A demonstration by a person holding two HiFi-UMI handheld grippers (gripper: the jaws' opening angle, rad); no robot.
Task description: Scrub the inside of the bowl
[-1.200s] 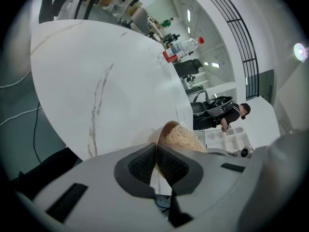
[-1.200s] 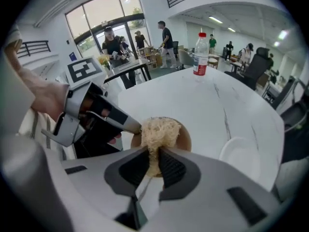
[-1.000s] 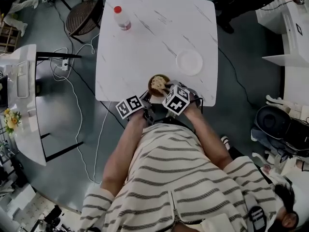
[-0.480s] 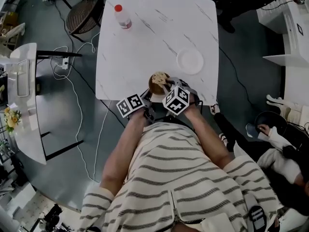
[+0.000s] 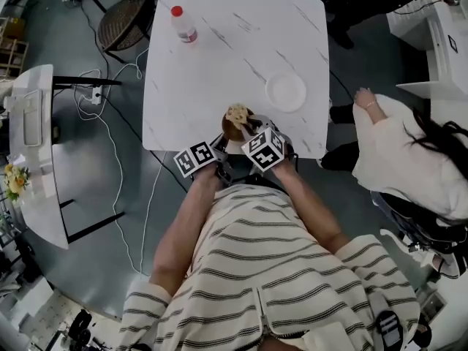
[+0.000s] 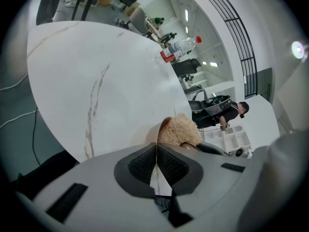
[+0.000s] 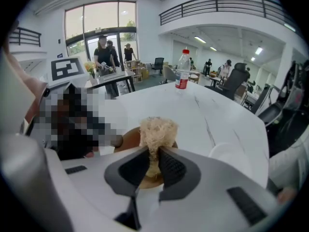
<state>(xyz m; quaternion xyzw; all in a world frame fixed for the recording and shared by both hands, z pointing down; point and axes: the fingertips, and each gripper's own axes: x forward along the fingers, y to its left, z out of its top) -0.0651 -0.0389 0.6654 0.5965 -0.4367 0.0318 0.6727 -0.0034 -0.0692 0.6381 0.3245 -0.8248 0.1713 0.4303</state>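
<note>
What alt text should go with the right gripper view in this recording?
The right gripper has its jaws closed on a tan fibrous scrubbing pad, held at a brown wooden bowl on a white marble table. A clear plastic bottle with a red cap stands at the far side, and a white plate lies to the right.

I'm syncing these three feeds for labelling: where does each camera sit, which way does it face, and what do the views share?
Left gripper view: rides the left gripper, looking along jaws shut on the bowl rim, across the table.
Right gripper view: rides the right gripper, facing across the table; its jaws clamp the scrubber over the bowl.
Head view: on the person's head, steeply down on both grippers, forearms, striped shirt.
Shared: bowl, scrubber and bottle show in all three.
</note>
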